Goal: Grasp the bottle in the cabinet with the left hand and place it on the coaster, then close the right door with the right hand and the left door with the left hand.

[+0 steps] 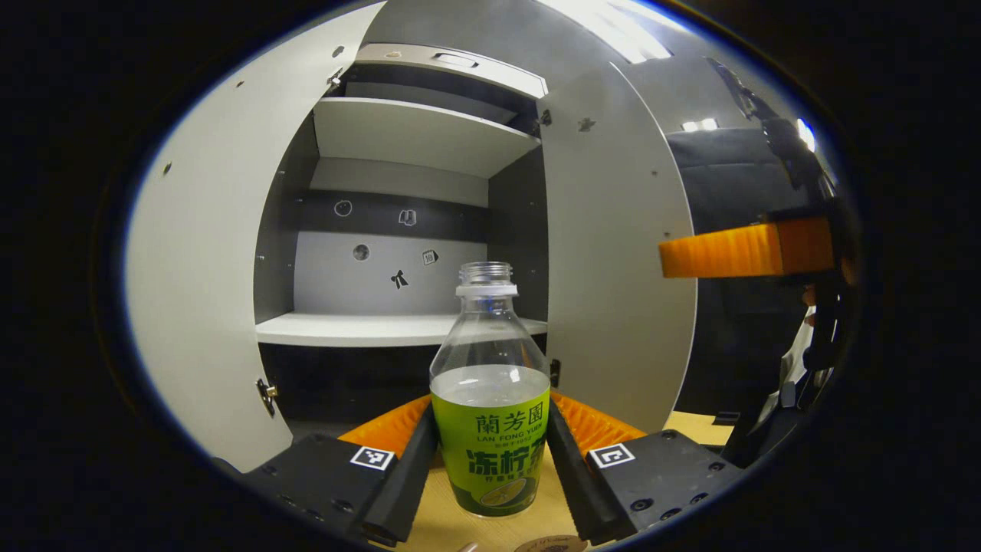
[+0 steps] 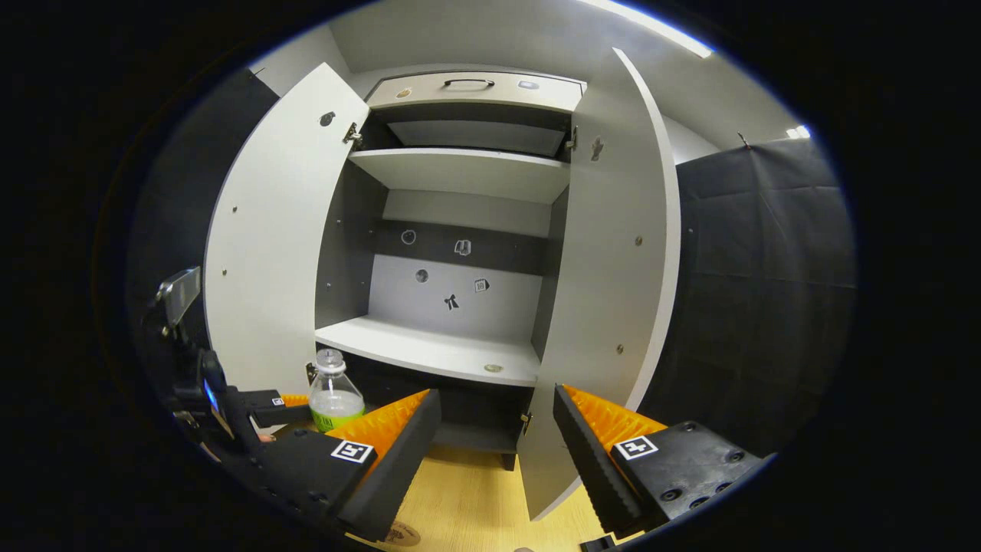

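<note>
A clear uncapped bottle with a green label and pale liquid stands upright between my left gripper's fingers, which press on both its sides. It is in front of the open cabinet, over the wooden table. A round coaster peeks out at the bottom edge, nearer than the bottle. In the right gripper view the bottle is at the lower left, held by the left gripper. My right gripper stands open and empty before the cabinet. The coaster lies low on the table.
Both cabinet doors stand wide open: the left door and the right door. The lower shelf carries a small round mark. A drawer sits on top. One finger of the other gripper shows beyond the right door.
</note>
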{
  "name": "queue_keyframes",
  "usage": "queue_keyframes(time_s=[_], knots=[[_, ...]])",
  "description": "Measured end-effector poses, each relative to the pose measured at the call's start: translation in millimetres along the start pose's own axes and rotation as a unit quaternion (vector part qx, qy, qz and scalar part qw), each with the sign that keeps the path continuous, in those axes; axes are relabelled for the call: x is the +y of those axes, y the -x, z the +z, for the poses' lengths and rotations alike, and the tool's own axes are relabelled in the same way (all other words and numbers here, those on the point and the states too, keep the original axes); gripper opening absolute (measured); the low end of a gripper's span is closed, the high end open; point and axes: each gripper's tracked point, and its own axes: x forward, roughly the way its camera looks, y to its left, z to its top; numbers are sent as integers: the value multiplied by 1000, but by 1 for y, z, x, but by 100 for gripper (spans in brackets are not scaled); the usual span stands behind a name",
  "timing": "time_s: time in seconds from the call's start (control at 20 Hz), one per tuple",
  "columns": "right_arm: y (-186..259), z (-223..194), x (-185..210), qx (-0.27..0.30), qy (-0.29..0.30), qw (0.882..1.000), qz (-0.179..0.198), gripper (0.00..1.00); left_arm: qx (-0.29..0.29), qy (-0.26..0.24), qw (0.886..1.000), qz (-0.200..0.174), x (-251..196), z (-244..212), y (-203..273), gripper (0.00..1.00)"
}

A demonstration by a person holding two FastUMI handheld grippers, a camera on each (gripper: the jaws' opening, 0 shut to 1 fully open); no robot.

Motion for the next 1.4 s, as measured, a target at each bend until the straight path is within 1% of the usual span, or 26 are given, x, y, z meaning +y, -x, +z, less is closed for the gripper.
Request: queue_keyframes(time_s=[0.15, 0.25, 0.45, 0.65, 0.85, 1.1, 1.25, 1.4], knots=[[-7, -29, 9, 18, 12, 999, 29, 98, 11, 7, 1000, 11, -16, -31, 8, 78], [-11, -53, 14, 38, 5, 998, 51, 98, 9, 13, 1000, 23, -24, -44, 13, 77], [-13, -89, 11, 63, -8, 995, 76, 98, 23, 6, 999, 48, -38, -79, 20, 77], [-13, -114, 0, 75, -24, 994, 79, 98, 31, 14, 998, 61, -54, -104, 29, 77], [-10, -129, -3, 79, -35, 993, 84, 98, 34, 15, 996, 80, -58, -123, 37, 78], [-7, -140, 1, 81, -23, 992, 98, 98, 37, 2, 995, 90, -62, -145, 44, 78], [-5, -151, 4, 88, -17, 990, 106, 98, 41, 5, 995, 91, -67, -160, 48, 78], [-2, -165, 8, 102, -10, 989, 111, 98, 32, -4, 995, 92, -71, -166, 52, 78]])
